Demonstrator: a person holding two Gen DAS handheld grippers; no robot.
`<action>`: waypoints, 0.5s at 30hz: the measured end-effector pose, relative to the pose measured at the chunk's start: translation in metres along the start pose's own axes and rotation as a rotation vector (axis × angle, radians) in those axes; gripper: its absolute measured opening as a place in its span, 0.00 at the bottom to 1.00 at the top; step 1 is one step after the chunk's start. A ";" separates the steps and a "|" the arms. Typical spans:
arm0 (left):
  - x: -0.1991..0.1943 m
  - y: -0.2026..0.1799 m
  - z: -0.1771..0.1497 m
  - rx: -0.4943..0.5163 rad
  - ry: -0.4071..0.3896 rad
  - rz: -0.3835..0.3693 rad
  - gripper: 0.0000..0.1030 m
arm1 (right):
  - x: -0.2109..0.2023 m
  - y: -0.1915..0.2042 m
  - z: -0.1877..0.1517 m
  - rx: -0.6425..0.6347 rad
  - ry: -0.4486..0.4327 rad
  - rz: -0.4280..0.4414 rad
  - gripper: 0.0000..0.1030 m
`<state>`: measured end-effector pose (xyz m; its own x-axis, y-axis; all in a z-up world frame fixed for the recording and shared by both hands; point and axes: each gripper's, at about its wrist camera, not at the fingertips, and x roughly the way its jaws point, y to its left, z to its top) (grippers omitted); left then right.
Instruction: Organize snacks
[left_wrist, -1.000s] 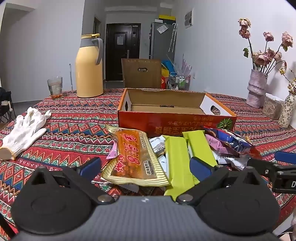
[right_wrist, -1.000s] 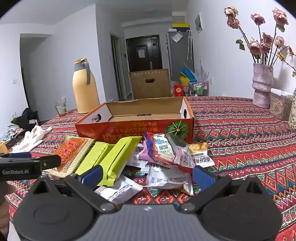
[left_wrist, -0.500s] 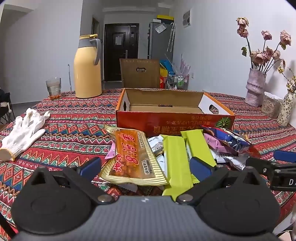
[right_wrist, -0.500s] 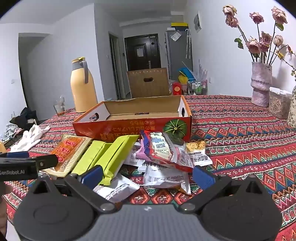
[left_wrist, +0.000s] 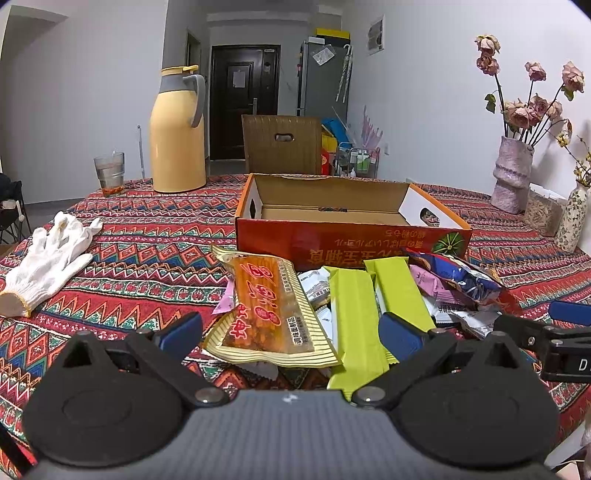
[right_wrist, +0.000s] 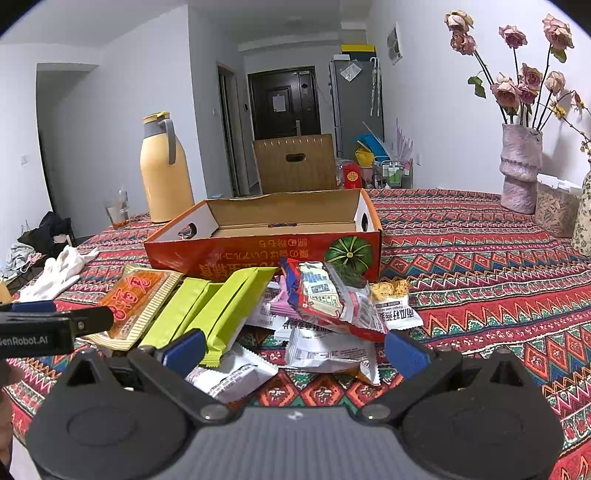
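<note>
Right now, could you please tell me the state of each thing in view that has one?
left gripper: open, empty
right gripper: open, empty
orange box: open, nothing visible inside
orange snack pack: sealed, lying flat
green bars: lying side by side
glass: upright, partly filled
thermos: upright, lid on

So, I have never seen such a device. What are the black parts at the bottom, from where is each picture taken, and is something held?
No robot here: a person holds one hand tool in each hand, each ending in a two-finger claw with a camera behind it. One picture looks along the left claw, the other along the right claw. Both are open and hold nothing. In front, on the patterned tablecloth, lies a pile of snacks: an orange packet, green packets, others. Behind the pile stands an empty orange box.
</note>
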<state>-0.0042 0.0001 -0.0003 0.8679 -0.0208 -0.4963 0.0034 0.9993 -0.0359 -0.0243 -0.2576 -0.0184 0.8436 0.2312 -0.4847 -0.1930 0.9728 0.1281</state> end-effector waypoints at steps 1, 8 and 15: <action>0.000 0.000 0.000 -0.001 0.000 0.000 1.00 | 0.000 0.000 0.000 0.000 0.000 0.000 1.00; 0.000 0.000 0.000 -0.001 0.000 -0.001 1.00 | 0.001 0.001 0.000 -0.001 0.001 -0.001 1.00; 0.000 0.000 0.000 0.000 0.002 0.000 1.00 | 0.000 0.001 -0.001 -0.001 0.001 -0.002 1.00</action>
<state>-0.0043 0.0005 -0.0005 0.8669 -0.0208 -0.4980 0.0034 0.9993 -0.0359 -0.0254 -0.2566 -0.0191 0.8433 0.2293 -0.4861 -0.1916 0.9733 0.1267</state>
